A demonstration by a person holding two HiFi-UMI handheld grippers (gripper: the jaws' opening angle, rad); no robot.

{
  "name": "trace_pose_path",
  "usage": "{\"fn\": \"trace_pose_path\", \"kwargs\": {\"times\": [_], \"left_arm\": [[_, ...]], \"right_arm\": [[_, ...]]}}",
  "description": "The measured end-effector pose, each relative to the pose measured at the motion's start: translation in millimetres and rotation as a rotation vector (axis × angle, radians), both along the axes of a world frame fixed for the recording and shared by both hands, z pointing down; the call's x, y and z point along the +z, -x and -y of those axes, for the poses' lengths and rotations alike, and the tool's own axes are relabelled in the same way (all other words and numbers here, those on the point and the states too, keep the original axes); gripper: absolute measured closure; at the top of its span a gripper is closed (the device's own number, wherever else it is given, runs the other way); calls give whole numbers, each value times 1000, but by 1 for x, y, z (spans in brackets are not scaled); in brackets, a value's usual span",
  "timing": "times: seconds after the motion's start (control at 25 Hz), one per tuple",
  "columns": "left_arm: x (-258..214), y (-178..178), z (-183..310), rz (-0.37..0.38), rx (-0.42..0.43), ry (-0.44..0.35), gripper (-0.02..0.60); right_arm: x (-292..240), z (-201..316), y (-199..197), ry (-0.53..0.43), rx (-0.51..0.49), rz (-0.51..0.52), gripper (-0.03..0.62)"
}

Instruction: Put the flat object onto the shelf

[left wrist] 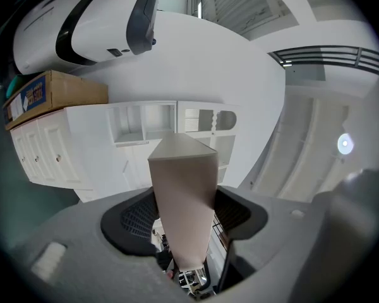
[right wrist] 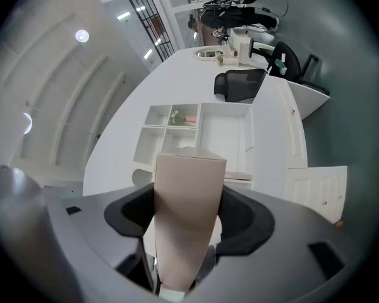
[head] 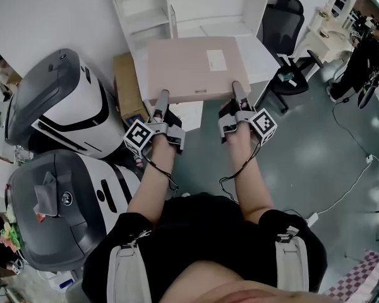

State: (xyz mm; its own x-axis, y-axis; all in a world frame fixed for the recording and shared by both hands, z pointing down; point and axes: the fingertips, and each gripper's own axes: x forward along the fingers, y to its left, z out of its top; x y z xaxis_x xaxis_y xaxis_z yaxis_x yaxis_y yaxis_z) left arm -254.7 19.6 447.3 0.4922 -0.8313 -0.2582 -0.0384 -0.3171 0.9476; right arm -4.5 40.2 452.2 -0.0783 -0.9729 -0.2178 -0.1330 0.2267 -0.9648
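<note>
At the far left two white-and-grey machines (head: 63, 109) were seen, and a cardboard box (head: 127, 84) was lodged between them and the white shelf unit (head: 196, 8). The left gripper (head: 162, 101) was clamped on the near edge of the flat box (head: 189, 68), towards its left corner, with the thin panel pinched between the jaws above and below, as was shown in the left gripper view. The flat box was held in the air, roughly level, just in front of the shelf unit and not yet set on any shelf. The right gripper (head: 239, 93) was clamped in the same way on the near edge, towards the right corner. The two grips were probably spread apart so that the wide, thin box would be balanced and kept from twisting as it was fed in far edge first. An office chair (head: 284, 24) was parked at the right of the shelf unit, apart from the box.
</note>
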Motion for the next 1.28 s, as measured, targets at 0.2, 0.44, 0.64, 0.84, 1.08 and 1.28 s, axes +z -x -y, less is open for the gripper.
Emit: {"fn": "trace_pose_path", "kwargs": {"times": [0.2,0.44,0.64,0.84,1.08,1.28], "left_arm": [[4,14,8,-21,31,-11,293],[10,18,18,-19,58,2,293],[9,12,35,-15,71,-14,293],[11,-7,62,-16,79,-11,293],[14,-40,109,0,82,-8,293],[13,-76,158,5,77,-7,293]], "right_arm": [[-2,0,17,-19,19,-14,307],[1,5,21,-11,46,-33,307],[0,20,14,-39,58,-27,307],[2,48,-4,-46,59,-24,307],[7,97,-38,-43,60,-22,307],[7,147,-74,-53,50,-15,307]]}}
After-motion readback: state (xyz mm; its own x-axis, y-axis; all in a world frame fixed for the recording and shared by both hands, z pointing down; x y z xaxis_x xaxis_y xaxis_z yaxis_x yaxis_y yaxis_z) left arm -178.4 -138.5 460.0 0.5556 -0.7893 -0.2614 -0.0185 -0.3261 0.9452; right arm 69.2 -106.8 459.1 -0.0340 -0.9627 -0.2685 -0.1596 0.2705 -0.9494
